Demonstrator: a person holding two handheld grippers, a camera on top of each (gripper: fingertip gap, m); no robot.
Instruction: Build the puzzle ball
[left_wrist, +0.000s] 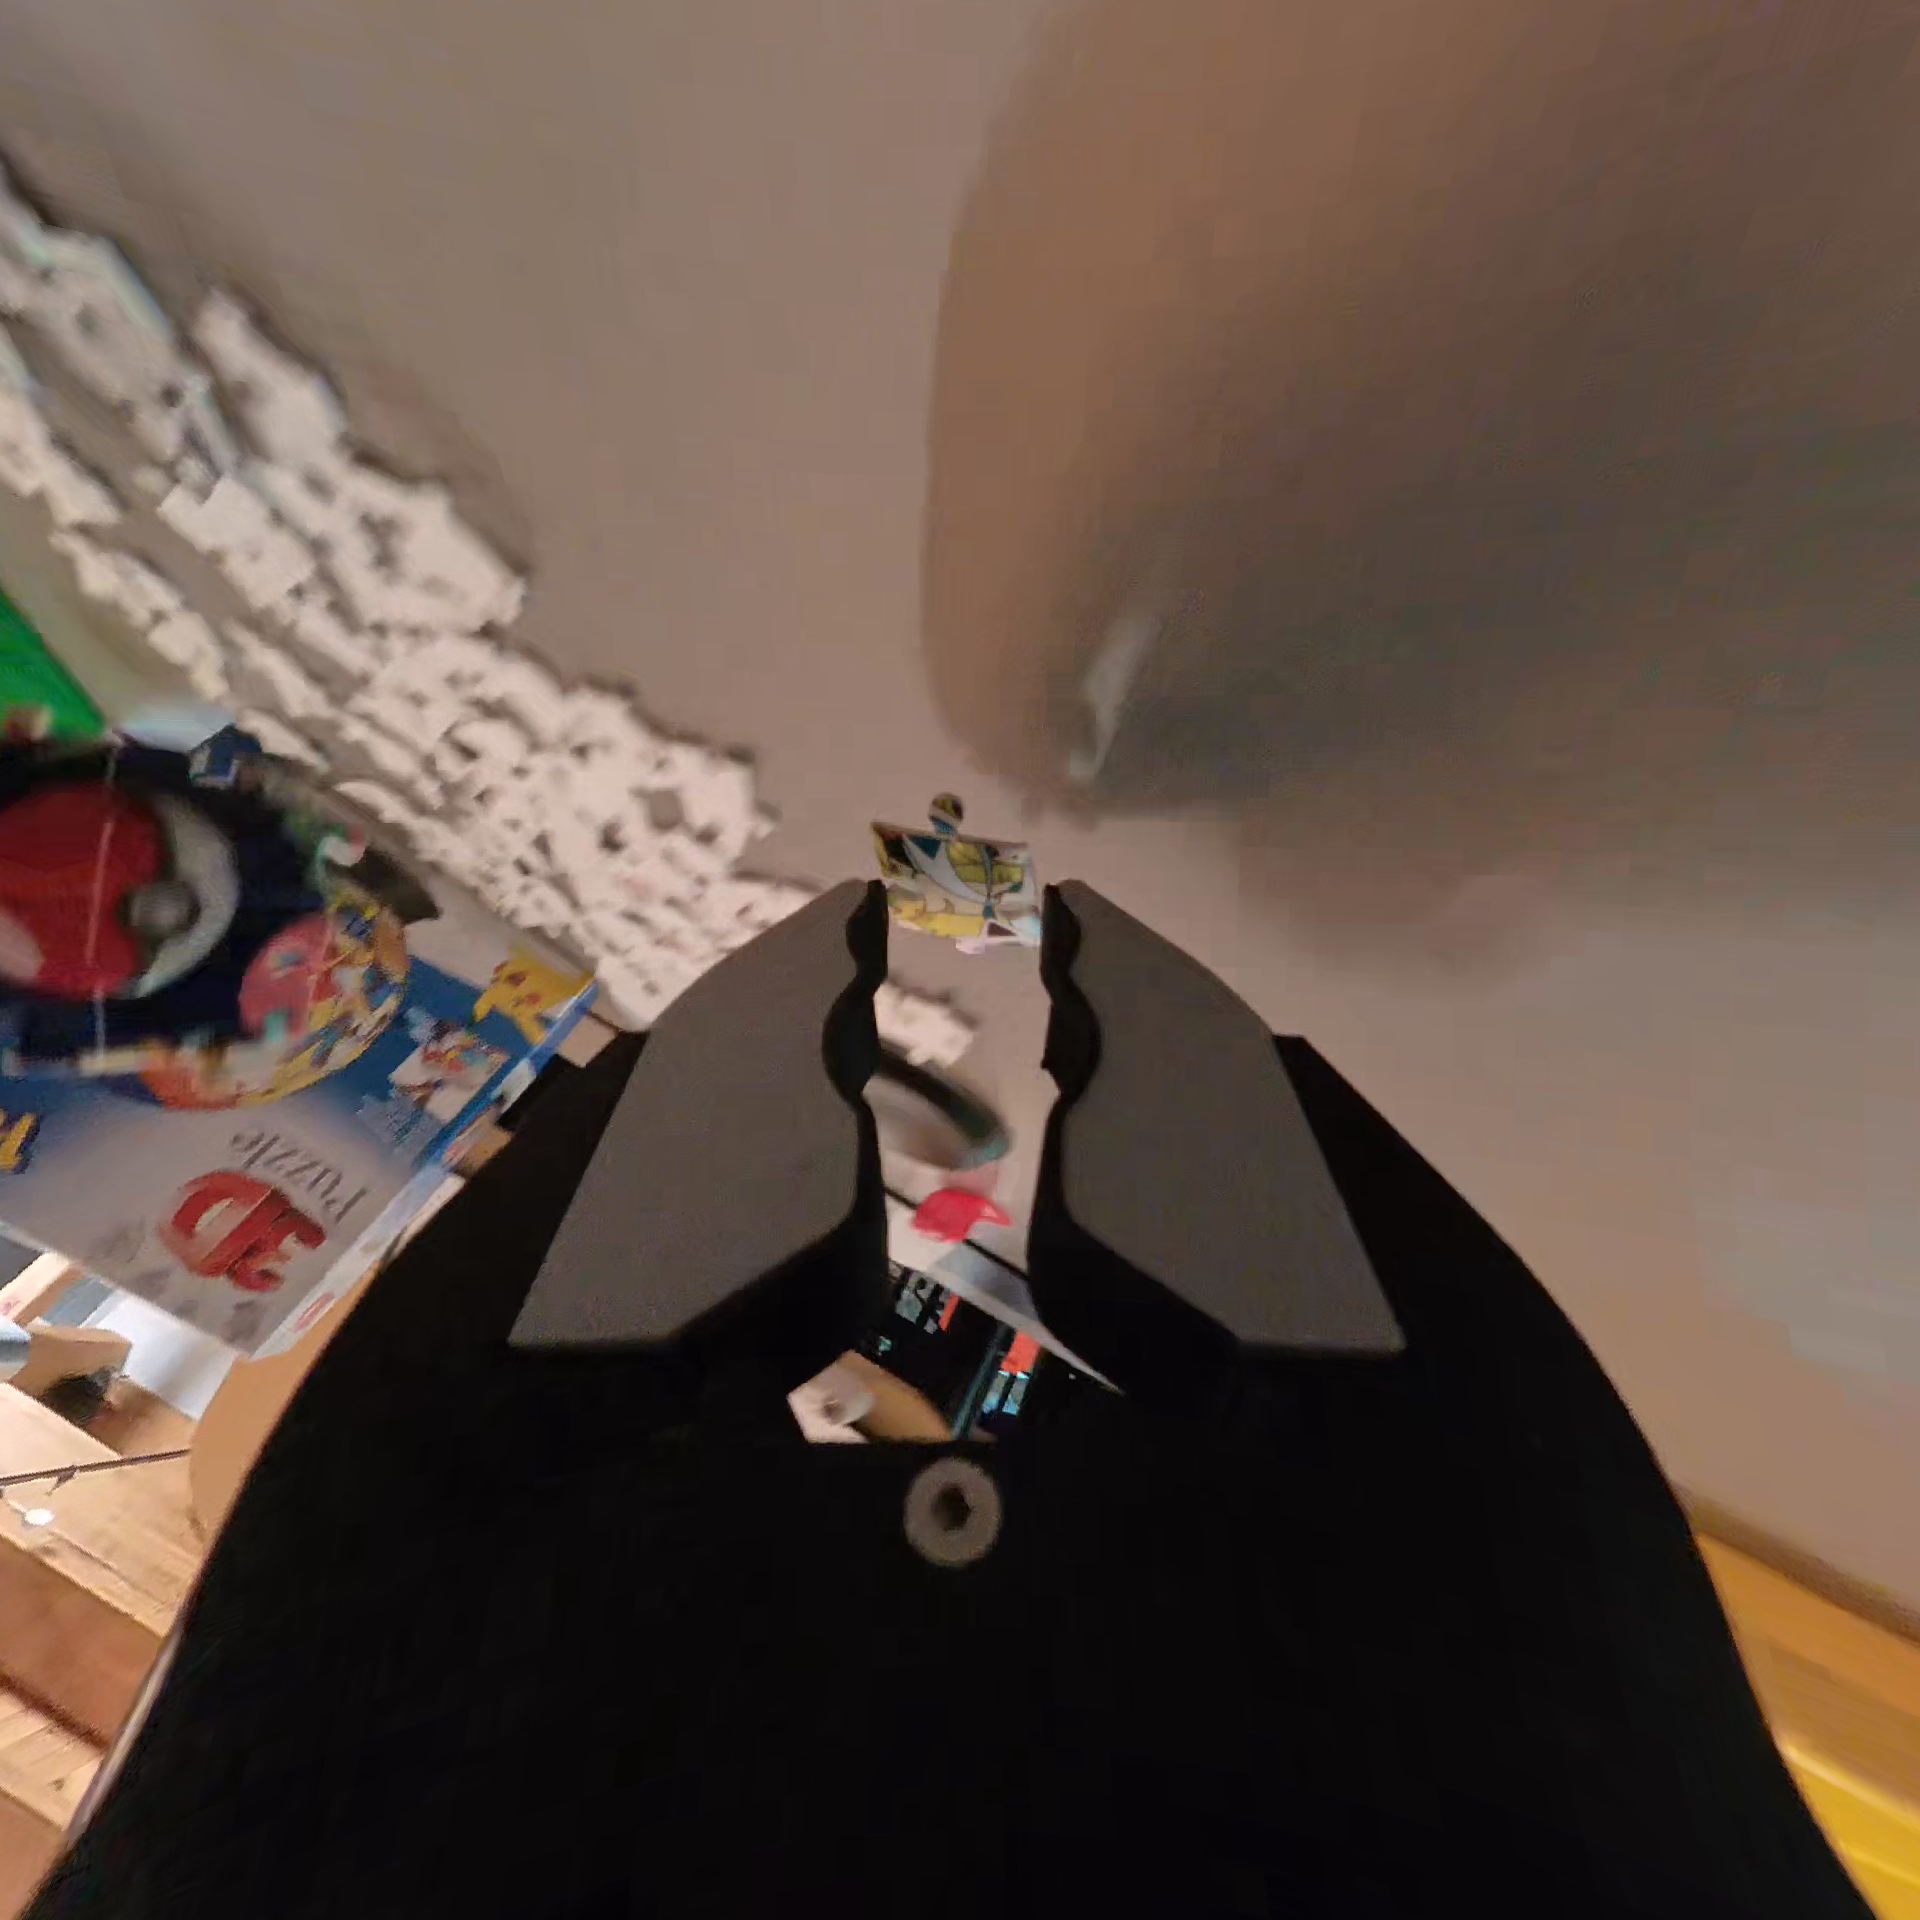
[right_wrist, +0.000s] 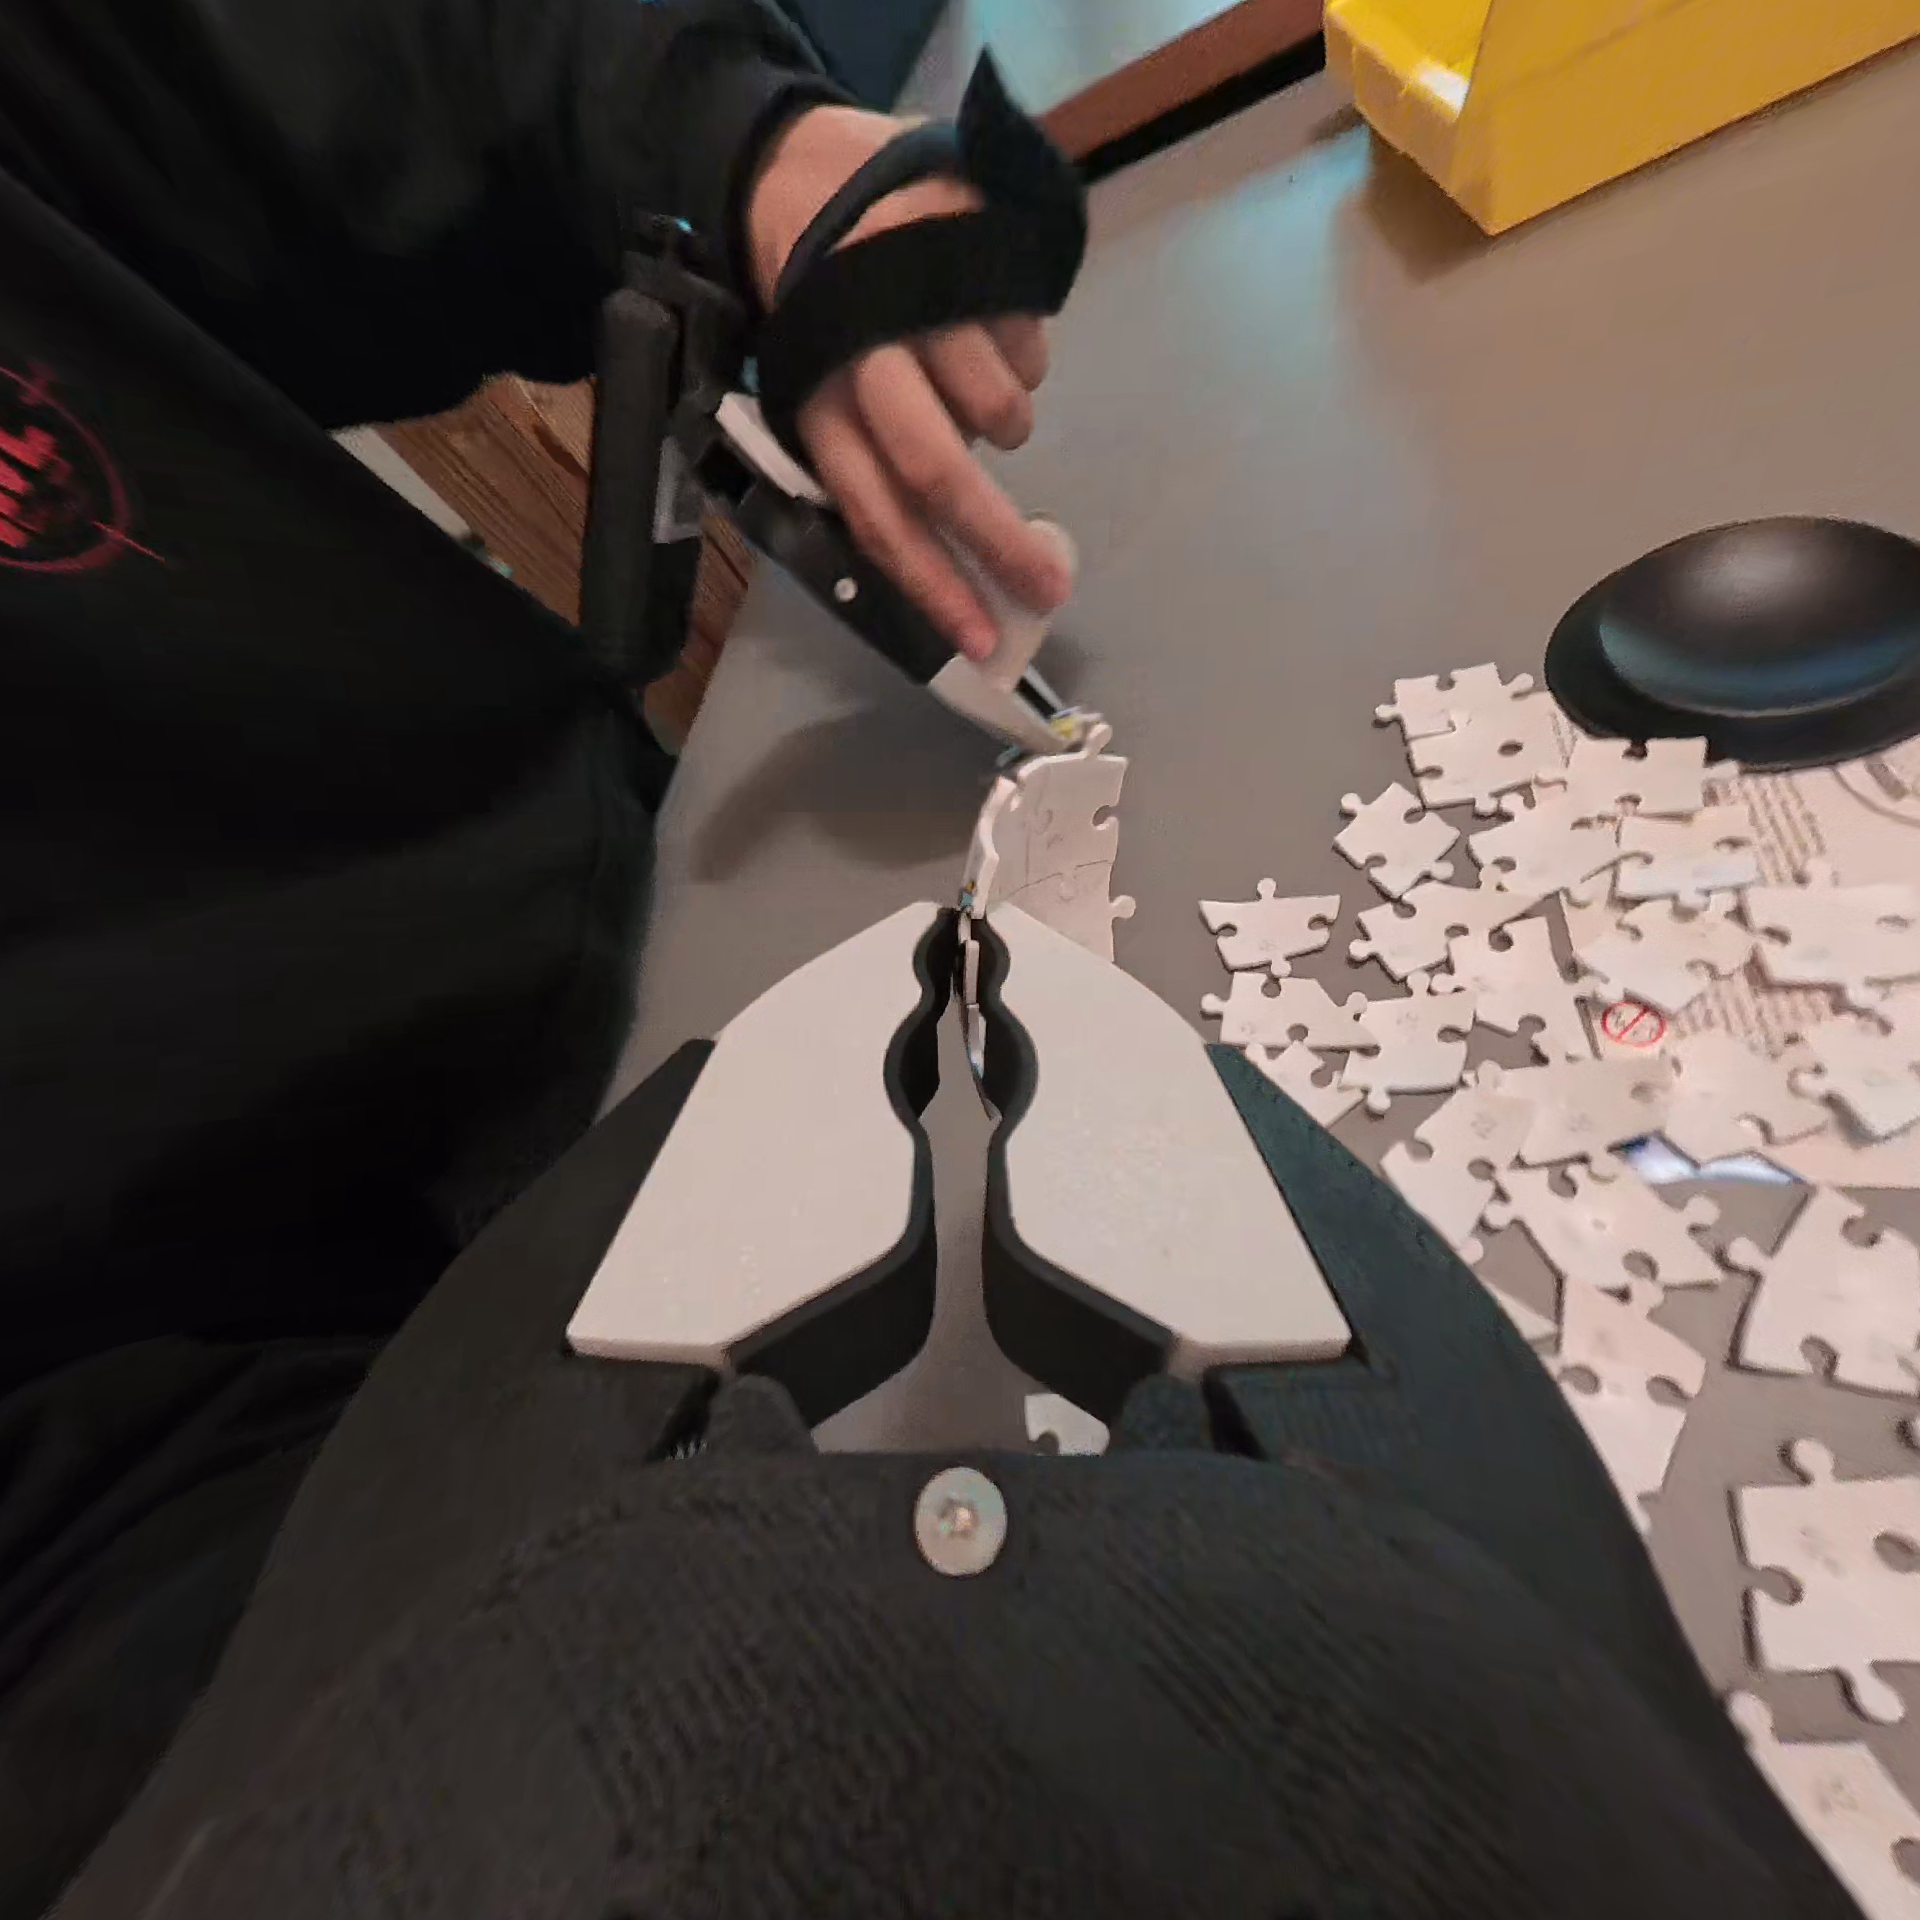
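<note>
Evidently thin, light and stiff: right tongs (right_wrist: 966, 935) pinch the joined piece strip (right_wrist: 1055, 842) edge-on; left tongs (left_wrist: 961, 904), narrowly parted, nip one printed piece (left_wrist: 958, 881) at its flat edges

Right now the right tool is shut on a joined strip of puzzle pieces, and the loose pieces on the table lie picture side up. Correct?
Not quite. The right tool is shut on the joined strip of puzzle pieces, but the right wrist view shows the loose pieces on the table lying blank white side up, not picture side up.
</note>
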